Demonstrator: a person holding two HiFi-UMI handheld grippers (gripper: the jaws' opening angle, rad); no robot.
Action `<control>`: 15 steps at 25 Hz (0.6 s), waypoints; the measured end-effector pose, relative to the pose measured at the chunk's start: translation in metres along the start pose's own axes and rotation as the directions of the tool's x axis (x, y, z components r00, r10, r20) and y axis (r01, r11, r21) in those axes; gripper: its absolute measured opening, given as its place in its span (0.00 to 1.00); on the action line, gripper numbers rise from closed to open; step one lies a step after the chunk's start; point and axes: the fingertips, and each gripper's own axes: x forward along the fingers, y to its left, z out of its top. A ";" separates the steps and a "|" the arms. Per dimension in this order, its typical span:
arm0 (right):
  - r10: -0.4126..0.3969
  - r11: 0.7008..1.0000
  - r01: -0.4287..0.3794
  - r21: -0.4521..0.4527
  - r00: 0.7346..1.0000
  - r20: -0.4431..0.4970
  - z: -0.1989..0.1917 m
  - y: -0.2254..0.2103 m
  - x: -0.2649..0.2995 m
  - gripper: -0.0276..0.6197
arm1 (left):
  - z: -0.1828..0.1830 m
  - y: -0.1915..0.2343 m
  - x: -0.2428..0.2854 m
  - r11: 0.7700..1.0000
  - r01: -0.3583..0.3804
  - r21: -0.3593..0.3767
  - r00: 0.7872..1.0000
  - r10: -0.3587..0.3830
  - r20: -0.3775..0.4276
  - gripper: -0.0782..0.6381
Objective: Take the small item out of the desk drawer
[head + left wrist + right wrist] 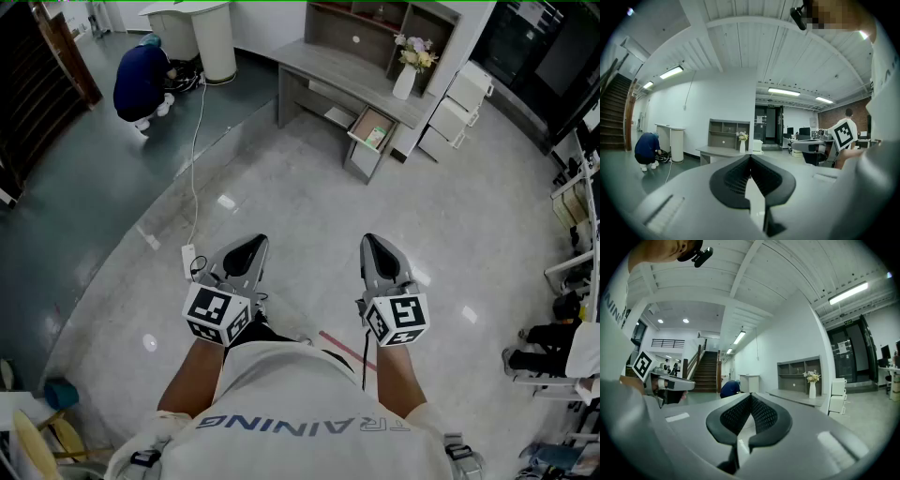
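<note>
Both sets of jaws clenched tip to tip, nothing in them. The left gripper (pixel 249 251) and right gripper (pixel 374 246) are held level, well apart from the desk (pixel 328 67). The drawer (pixel 364 161) is open with a small item (pixel 376 136) inside. Risks: arriving with jaws shut would shove the item deeper, and a wide reach could clip the vase (pixel 404 82).

left grey two-jaw gripper with black pads (pixel 253 243): held out in front of the body, pointing forward, nearly level. jaws together at the tips, nothing between them. right grey two-jaw gripper with black pads (pixel 371 241): alongside and parallel, apart from the left, level. jaws together, empty. bare left forearm (pixel 192 375) and bare right forearm (pixel 403 380) both reach forward. black-and-white marker cubes (pixel 217 314) face up.
</note>
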 end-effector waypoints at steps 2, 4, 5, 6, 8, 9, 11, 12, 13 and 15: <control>0.003 1.000 -0.003 -0.004 1.000 -0.004 -0.002 0.002 0.000 0.06 | -0.001 0.002 0.000 1.000 -0.003 -0.004 1.000 0.003 -0.001 0.11; 0.001 1.000 -0.001 -0.007 1.000 -0.009 -0.004 0.002 0.001 0.06 | -0.002 0.003 0.000 1.000 -0.001 -0.005 1.000 0.001 -0.003 0.11; -0.001 1.000 0.001 -0.006 1.000 -0.012 -0.004 0.001 0.002 0.06 | -0.002 0.003 0.001 1.000 0.001 -0.005 1.000 -0.001 -0.005 0.11; -0.003 1.000 0.003 -0.004 1.000 -0.015 -0.005 0.001 0.003 0.06 | -0.002 0.004 0.002 1.000 0.003 -0.006 1.000 -0.003 -0.008 0.11; -0.004 1.000 0.004 0.001 1.000 -0.021 -0.007 0.001 0.005 0.06 | -0.005 0.005 0.003 1.000 0.005 -0.009 1.000 -0.005 -0.017 0.11; -0.004 1.000 0.004 0.002 1.000 -0.024 -0.008 0.001 0.006 0.06 | -0.007 0.006 0.003 1.000 0.005 -0.011 1.000 -0.006 -0.020 0.11; -0.005 1.000 0.005 0.001 1.000 -0.030 -0.011 0.001 0.008 0.06 | -0.009 0.008 0.005 1.000 0.007 -0.014 1.000 -0.007 -0.024 0.11; -0.006 1.000 0.006 0.002 0.999 -0.032 -0.012 0.001 0.009 0.06 | -0.010 0.009 0.005 1.000 0.008 -0.014 1.000 -0.008 -0.026 0.11; -0.008 1.000 0.008 0.003 0.999 -0.034 -0.014 0.001 0.011 0.06 | -0.011 0.011 0.006 1.000 0.008 -0.014 1.000 -0.008 -0.027 0.11; -0.014 1.000 0.014 0.010 0.999 -0.034 -0.015 0.000 0.016 0.06 | -0.012 0.017 0.008 1.000 0.007 -0.017 0.999 -0.008 -0.031 0.11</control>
